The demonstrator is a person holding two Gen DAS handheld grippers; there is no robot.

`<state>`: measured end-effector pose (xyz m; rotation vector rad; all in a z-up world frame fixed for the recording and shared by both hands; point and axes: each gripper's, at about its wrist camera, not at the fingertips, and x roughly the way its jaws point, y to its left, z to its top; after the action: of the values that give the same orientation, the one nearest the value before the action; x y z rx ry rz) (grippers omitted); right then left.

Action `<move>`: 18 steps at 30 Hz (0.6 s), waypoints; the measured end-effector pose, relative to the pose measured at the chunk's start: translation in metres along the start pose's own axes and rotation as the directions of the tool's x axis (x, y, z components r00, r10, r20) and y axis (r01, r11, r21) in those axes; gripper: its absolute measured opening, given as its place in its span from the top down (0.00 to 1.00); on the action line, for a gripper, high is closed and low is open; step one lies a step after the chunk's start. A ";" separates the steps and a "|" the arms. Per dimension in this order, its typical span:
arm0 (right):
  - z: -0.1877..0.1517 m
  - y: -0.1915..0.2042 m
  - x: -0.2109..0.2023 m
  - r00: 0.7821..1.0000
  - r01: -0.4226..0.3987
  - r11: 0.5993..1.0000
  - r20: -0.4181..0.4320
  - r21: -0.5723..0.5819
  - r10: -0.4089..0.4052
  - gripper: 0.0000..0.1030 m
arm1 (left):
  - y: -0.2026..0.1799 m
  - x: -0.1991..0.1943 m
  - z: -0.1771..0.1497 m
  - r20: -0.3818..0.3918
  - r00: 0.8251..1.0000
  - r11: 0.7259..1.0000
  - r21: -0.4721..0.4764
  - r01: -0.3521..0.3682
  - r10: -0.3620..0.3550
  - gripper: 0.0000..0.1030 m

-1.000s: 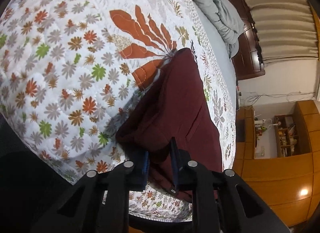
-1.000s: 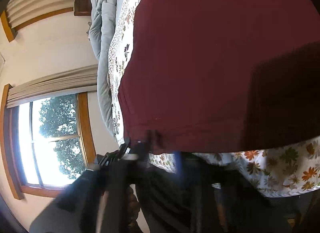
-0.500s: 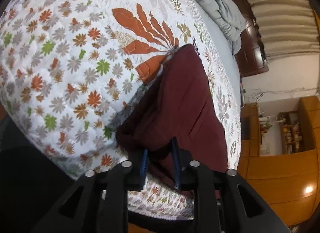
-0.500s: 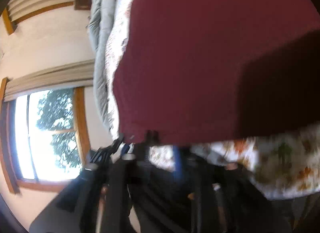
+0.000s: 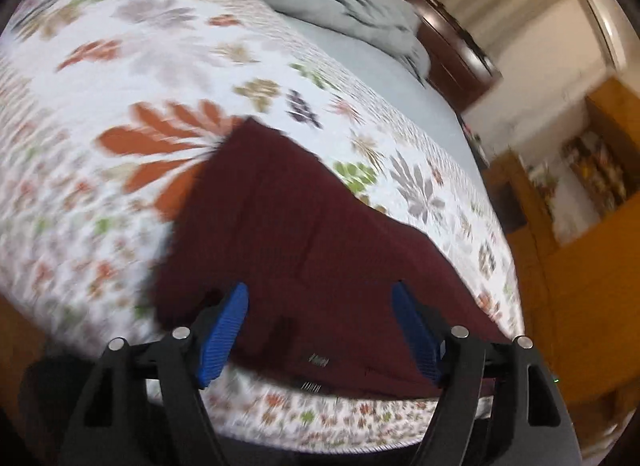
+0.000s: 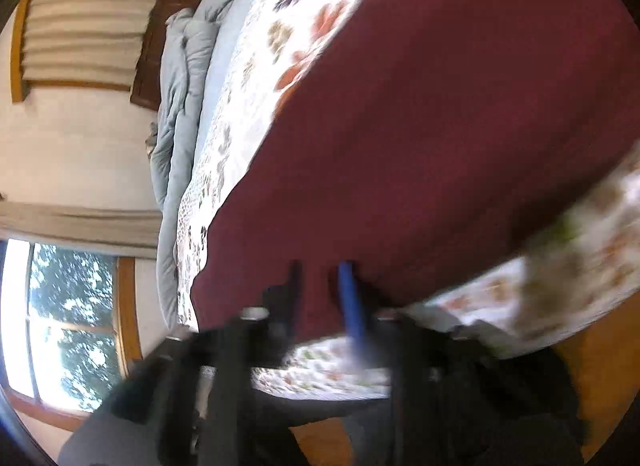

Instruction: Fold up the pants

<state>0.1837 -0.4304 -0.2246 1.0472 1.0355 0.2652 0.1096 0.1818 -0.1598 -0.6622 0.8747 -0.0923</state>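
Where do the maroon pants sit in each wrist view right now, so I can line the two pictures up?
Left wrist: maroon pants lie centre to lower right, on the floral quilt.
Right wrist: the pants fill the centre and upper right.
Shared landmark: the rumpled grey blanket at the bed's far end.

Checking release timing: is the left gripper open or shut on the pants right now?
Open. The left gripper has just been opening; its blue pads stand wide apart above the maroon pants, pressing on nothing. The pants lie on the floral quilt.
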 end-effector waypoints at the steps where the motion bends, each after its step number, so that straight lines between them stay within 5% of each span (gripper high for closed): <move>1: 0.005 -0.006 -0.023 0.998 -0.026 1.000 0.052 -0.009 0.027 0.58 | -0.006 0.007 0.002 0.000 1.000 0.999 0.036 0.012 -0.012 0.27; 3: 0.014 -0.028 -0.084 0.975 -0.063 0.998 0.214 -0.006 0.063 0.44 | -0.012 0.017 0.004 0.004 1.000 0.996 0.087 -0.006 0.005 0.27; 5: 0.024 -0.072 -0.146 0.928 -0.083 0.994 0.368 0.075 0.050 0.44 | -0.009 0.026 0.004 0.001 1.000 0.995 0.097 -0.016 0.016 0.26; 11: 0.044 -0.174 -0.229 0.777 -0.315 0.927 0.617 0.205 0.127 0.31 | 0.007 0.051 0.003 -0.024 0.997 0.996 0.054 -0.067 0.068 0.17; 14: 0.057 -0.191 -0.228 0.765 -0.353 0.912 0.626 0.209 0.152 0.30 | 0.001 0.055 0.001 -0.028 0.994 0.991 0.090 -0.099 0.102 0.16; 18: 0.071 -0.204 -0.215 0.791 -0.361 0.911 0.584 0.201 0.185 0.30 | 0.001 0.053 0.002 -0.028 0.994 0.992 0.077 -0.104 0.107 0.16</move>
<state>0.0720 -0.7121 -0.2592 1.4535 0.3897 0.0229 0.1453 0.1658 -0.1961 -0.5446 0.9306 -0.0406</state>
